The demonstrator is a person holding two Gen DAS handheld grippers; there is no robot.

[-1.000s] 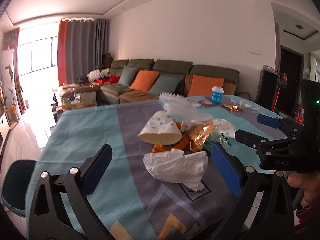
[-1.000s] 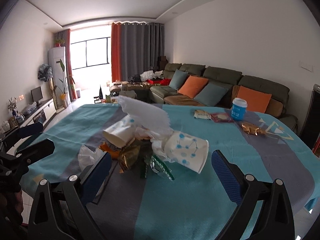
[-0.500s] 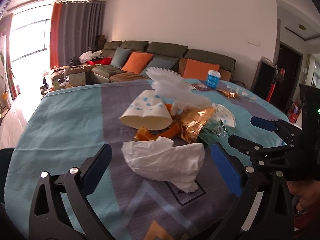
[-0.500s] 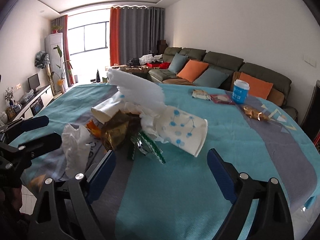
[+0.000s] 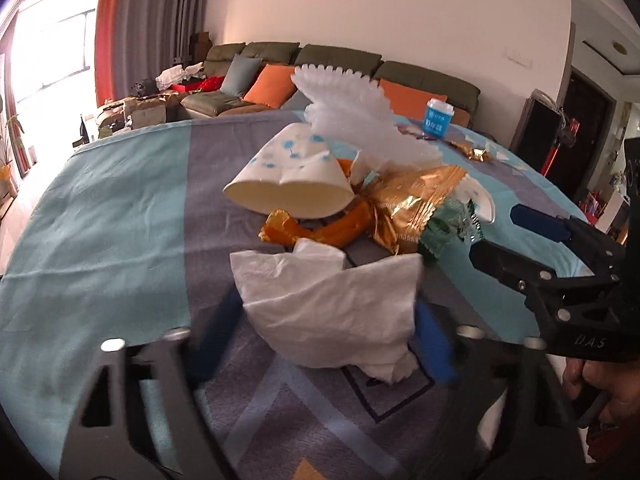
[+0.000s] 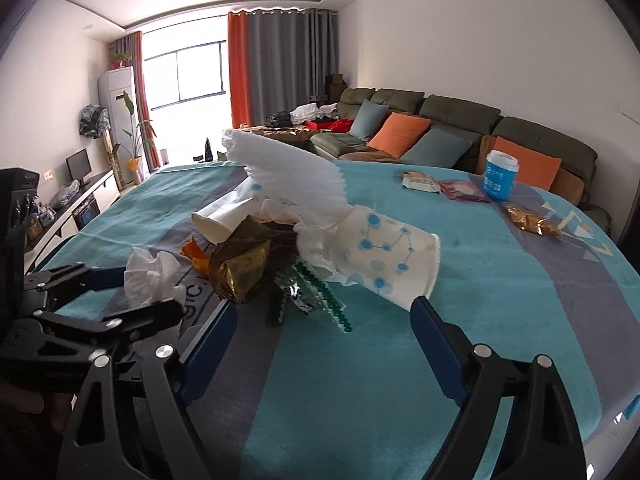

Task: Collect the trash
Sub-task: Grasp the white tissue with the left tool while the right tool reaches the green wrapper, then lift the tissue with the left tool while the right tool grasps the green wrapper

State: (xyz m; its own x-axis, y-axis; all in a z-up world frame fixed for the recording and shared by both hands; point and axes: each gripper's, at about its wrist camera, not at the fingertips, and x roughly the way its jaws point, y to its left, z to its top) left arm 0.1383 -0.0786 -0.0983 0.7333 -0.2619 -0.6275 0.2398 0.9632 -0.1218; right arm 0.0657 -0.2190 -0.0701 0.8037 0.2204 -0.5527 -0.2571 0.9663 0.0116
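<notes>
A crumpled white tissue (image 5: pixel 332 304) lies at the near edge of a trash pile on the table. My left gripper (image 5: pixel 326 340) straddles it with its jaws closing; the blurred blue pads stand at the tissue's sides without squeezing it. Behind lie a dotted paper cup (image 5: pixel 288 184), a gold wrapper (image 5: pixel 412 204), an orange wrapper (image 5: pixel 320 228) and white pleated paper (image 5: pixel 360 120). My right gripper (image 6: pixel 324 328) faces the pile from the other side, jaws closing slowly. A green wrapper (image 6: pixel 308 300) lies just ahead of them, and a second dotted cup (image 6: pixel 384 256) nears the right pad.
The tablecloth (image 6: pixel 460 360) is teal and grey. At the far side stand a blue-and-white cup (image 6: pixel 500 176), two snack packets (image 6: pixel 420 182) and a gold wrapper (image 6: pixel 528 220). A sofa (image 6: pixel 460 120) runs along the wall behind. A hand (image 5: pixel 600 384) holds the right gripper's handle.
My left gripper has moved forward and down onto the tissue, and its jaws have narrowed around it. My right gripper has edged closer to the pile with slightly narrower jaws.
</notes>
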